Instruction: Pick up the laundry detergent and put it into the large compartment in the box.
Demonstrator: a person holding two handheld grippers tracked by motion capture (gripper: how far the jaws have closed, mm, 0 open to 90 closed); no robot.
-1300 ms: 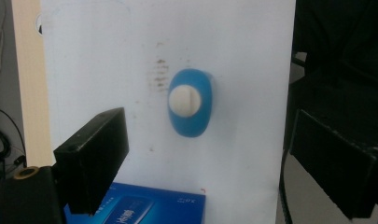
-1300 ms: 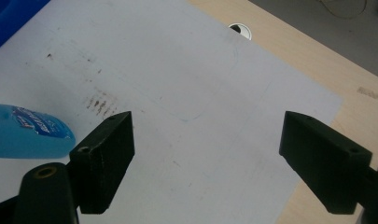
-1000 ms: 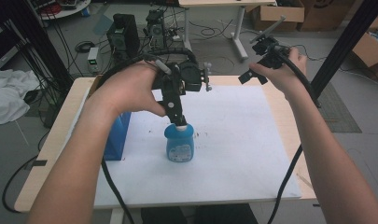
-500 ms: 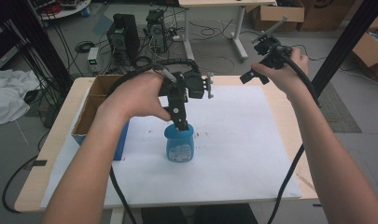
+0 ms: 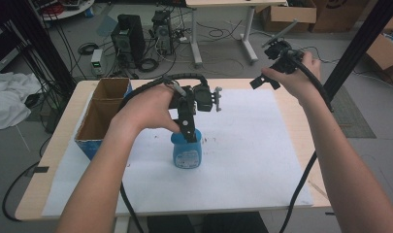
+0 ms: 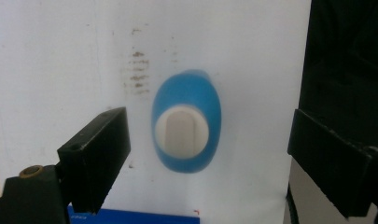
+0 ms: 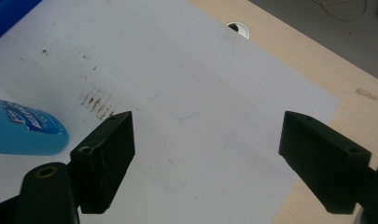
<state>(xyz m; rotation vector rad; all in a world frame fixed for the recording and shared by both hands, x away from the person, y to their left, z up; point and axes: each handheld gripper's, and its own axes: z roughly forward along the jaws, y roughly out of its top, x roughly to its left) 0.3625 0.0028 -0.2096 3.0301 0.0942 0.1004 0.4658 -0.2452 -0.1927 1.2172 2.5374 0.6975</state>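
White paper (image 5: pixel 262 145) covers the counter (image 5: pixel 63 160), with a box (image 5: pixel 104 114) at far left. Just right of the box, the bottle (image 5: pixel 187 150) stands upright near the middle. Directly above its white cap (image 6: pixel 181 132) hangs the left gripper (image 5: pixel 189 138), jaws wide apart and holding nothing. To grip well, I'd lower straight down, keep the cap centred, then close across the narrow sides. At far right the right gripper (image 5: pixel 264 80) is raised, also wide open and empty.
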